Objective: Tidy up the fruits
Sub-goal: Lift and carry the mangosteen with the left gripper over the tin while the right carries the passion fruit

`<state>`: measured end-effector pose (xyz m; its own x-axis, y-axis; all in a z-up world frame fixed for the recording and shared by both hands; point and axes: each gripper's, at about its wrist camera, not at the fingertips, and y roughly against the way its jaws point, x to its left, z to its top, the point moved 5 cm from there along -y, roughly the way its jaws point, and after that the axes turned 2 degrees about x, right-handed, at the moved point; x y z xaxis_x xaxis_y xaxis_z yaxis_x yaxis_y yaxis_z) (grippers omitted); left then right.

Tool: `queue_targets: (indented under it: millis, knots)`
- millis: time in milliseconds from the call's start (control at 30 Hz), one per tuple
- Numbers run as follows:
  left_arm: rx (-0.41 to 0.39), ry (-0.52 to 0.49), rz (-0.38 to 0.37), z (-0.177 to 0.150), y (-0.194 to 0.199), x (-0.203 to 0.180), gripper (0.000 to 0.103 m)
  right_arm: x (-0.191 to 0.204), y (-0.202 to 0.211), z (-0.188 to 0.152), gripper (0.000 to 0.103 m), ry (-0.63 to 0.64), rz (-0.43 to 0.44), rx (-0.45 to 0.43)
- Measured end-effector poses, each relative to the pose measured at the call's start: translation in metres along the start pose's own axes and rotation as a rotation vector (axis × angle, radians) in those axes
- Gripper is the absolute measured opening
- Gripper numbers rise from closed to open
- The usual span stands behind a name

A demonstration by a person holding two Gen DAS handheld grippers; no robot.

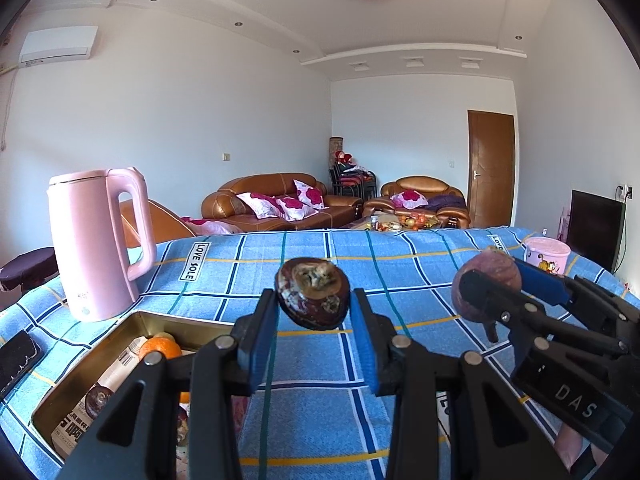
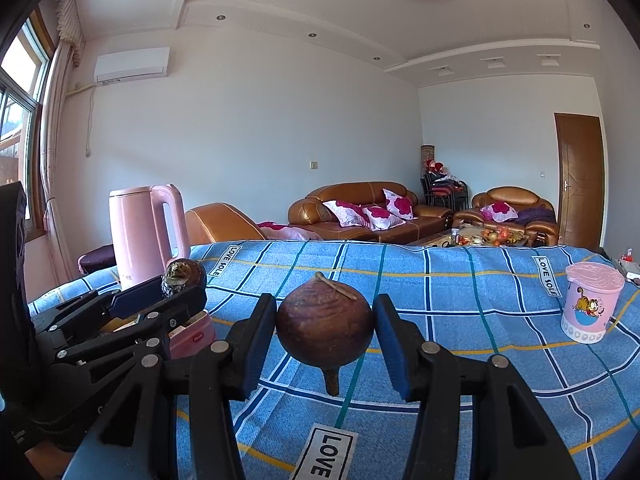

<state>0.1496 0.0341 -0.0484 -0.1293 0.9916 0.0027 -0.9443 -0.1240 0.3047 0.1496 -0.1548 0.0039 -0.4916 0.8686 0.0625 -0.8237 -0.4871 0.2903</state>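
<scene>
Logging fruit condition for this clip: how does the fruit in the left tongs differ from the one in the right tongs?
The left fruit looks flattened and oval; the right fruit is round and plump. The left fruit's skin is blotchy with a rough, damaged-looking patch on top; the right fruit's is smooth, even brown. The right fruit shows a stem hanging below; the left fruit shows none. Both are dark brownish, held off the blue checked cloth, each between the pads of its tongs, left and right.

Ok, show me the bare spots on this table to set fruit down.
Free: the blue cloth between the pink kettle and the cartoon cup. Crowded: the gold tray beside the kettle, holding an orange.
</scene>
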Motion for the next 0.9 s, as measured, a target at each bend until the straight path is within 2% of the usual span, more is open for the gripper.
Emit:
queue_targets:
  millis: [367, 633, 900]
  knots:
    - [0.003, 0.008, -0.007, -0.002, 0.004, 0.002, 0.039, 0.002, 0.005, -0.001, 0.052, 0.004, 0.009, -0.01]
    - [0.013, 0.024, -0.018, -0.005, 0.011, 0.011, 0.039, 0.001, 0.007, -0.003, 0.052, -0.044, 0.045, 0.008]
    - [0.015, 0.028, -0.004, -0.008, 0.023, 0.022, 0.039, 0.024, 0.006, 0.001, 0.052, -0.031, 0.1, 0.016]
